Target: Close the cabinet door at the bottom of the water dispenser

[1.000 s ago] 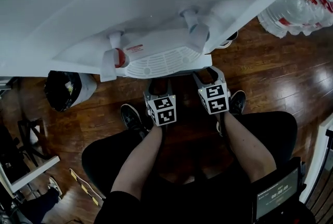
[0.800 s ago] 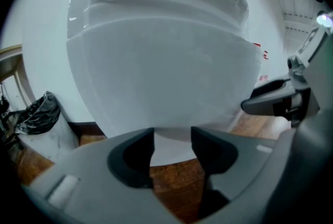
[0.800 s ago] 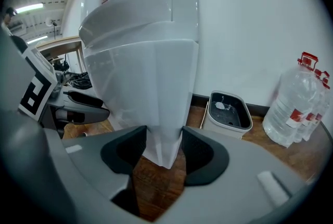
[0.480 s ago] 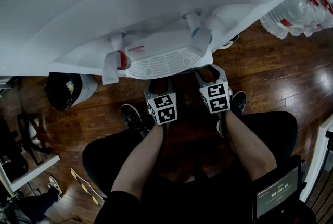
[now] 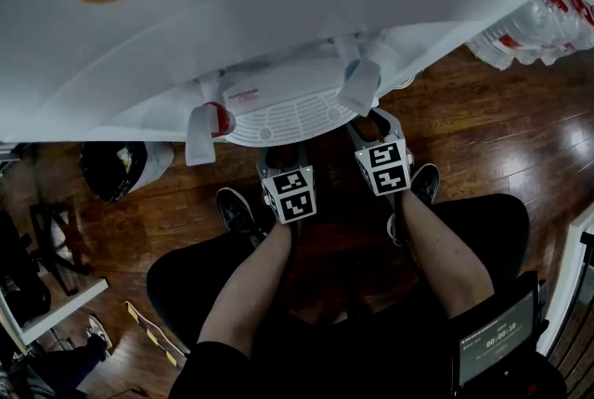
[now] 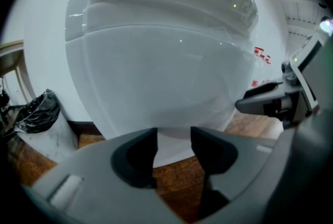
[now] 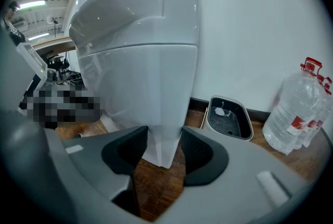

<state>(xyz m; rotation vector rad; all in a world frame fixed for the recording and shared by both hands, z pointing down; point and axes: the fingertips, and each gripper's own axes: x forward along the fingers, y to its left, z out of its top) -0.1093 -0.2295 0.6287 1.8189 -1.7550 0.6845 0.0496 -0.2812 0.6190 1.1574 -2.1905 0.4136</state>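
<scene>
1. Nearest to us are the person's bent legs [image 5: 278, 295] and, at the near right, a small screen [image 5: 492, 353] with a timer on it.
2. Just beyond the knees, two dark shoes [image 5: 237, 210] stand on the wooden floor [image 5: 483, 137], one on each side of the forearms.
3. The left gripper [image 6: 173, 139] is released. Its jaws stand apart with nothing between them, only floor and white panel showing beyond the gap.
4. The right gripper [image 7: 164, 140], just right of the left one, is also released. Its jaws have just been closing a little, yet they remain apart. A lower corner of the white body shows through the gap, and the pads do not press on it.
5. Both grippers point down and forward beneath the drip grille [image 5: 288, 117] of the water dispenser [image 5: 278, 91], which has a red tap [image 5: 206, 121] at left and a blue tap [image 5: 360, 82] at right.
6. The cabinet door [image 6: 166, 82] is the curved white lower panel under the seam, directly ahead of both grippers and close to their tips. We cannot tell whether it sits fully flush.
7. Farther left, a bin [image 5: 116, 167] lined with a black bag stands beside the dispenser.
8. Farther right, against the wall, a grey tray [image 7: 228, 117] lies on the floor, with water bottles [image 5: 534, 21] beyond it.
</scene>
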